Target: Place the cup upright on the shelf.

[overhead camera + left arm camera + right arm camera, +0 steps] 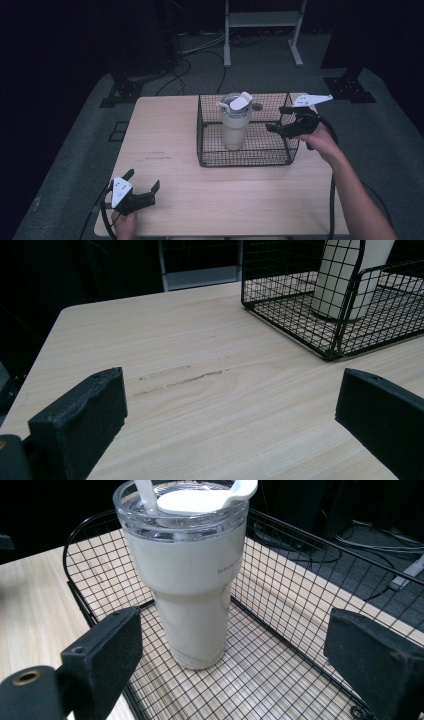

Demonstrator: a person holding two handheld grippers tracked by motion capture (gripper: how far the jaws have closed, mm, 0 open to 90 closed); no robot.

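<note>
I see the cream tumbler (234, 127) standing upright inside the black wire basket (210, 157) on the far half of the table (165, 150), its clear lid and white flip tab on top. My right tongs (281, 118) hover at the basket's right side, level with the cup but short of it — jaws spread wide, nothing between them. My left tongs (142, 181) sit low at the near left corner of the table, well apart from the basket — also open and empty.
</note>
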